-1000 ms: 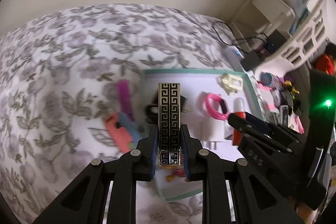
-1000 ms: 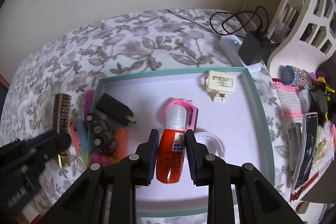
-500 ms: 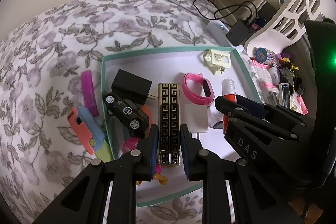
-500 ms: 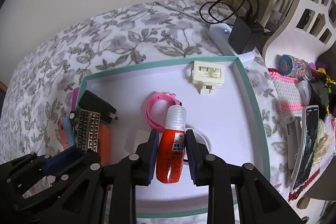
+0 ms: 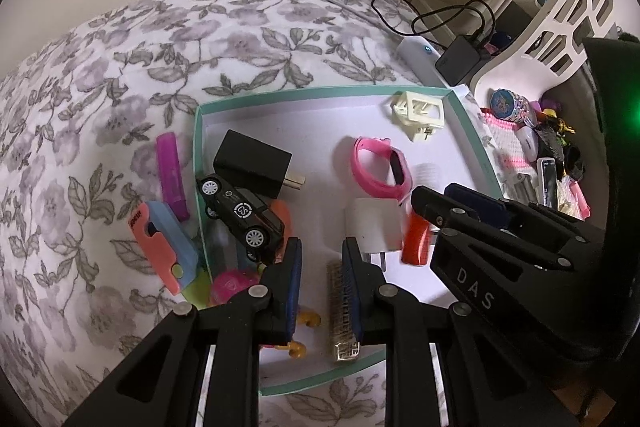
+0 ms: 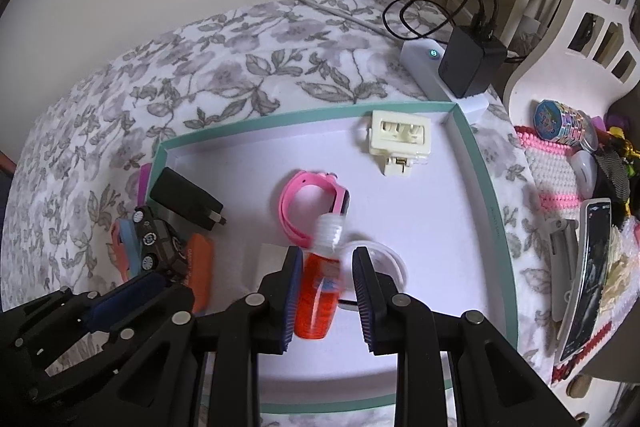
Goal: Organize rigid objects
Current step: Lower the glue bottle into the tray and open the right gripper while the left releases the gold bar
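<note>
A shallow white box with a teal rim (image 5: 320,91) lies on a floral bedspread. My left gripper (image 5: 320,243) hangs over its near left part, open, with bare box floor between the pads. The black-and-gold patterned bar (image 5: 340,307) lies on its edge in the box, beside and partly under the right finger. My right gripper (image 6: 327,253) is over the box middle, also open. The red bottle (image 6: 320,291) is blurred and tilted between its pads. It leans on the left pad, with a gap to the right one.
In the box are a black toy car (image 5: 240,219), black charger (image 5: 252,163), pink watch band (image 5: 380,167), cream plastic part (image 5: 420,111) and white adapter (image 5: 376,227). A purple stick (image 5: 172,171) and a salmon-blue cutter (image 5: 160,247) lie left of it. A power strip (image 6: 436,75) and cluttered shelf are at the right.
The left gripper came over the box, then the patterned bar left its pads and dropped onto its edge. The red bottle tipped and slid loose in the right gripper.
</note>
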Motion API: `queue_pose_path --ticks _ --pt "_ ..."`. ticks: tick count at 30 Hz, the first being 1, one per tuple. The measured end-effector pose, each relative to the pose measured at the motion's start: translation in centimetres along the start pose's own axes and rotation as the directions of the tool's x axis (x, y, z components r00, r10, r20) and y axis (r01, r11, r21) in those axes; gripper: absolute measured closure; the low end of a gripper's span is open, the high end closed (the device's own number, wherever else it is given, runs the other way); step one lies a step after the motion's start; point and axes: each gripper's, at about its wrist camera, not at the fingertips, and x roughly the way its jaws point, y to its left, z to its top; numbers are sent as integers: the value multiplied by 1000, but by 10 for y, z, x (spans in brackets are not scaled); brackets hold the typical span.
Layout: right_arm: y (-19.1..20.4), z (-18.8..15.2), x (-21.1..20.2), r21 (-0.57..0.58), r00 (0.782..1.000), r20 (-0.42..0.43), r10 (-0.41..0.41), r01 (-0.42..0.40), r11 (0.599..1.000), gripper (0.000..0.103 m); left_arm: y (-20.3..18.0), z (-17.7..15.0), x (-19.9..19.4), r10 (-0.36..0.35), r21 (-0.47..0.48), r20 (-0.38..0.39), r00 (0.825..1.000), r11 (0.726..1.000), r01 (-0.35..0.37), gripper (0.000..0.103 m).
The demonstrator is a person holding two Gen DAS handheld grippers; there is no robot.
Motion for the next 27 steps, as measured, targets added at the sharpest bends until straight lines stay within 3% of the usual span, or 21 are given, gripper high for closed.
queue_pose_path --ticks 12,22,27 --pt "9 5 -22 -16 997 71 18 -17 1000 75 19 7 -28 10 -62 65 998 998 -6 82" --pt "26 3 -20 -60 997 77 13 -8 998 74 61 10 -42 114 -182 93 989 979 -96 78" --pt "34 2 -20 -71 996 88 9 -2 997 41 88 8 -44 172 -262 81 982 954 -146 64"
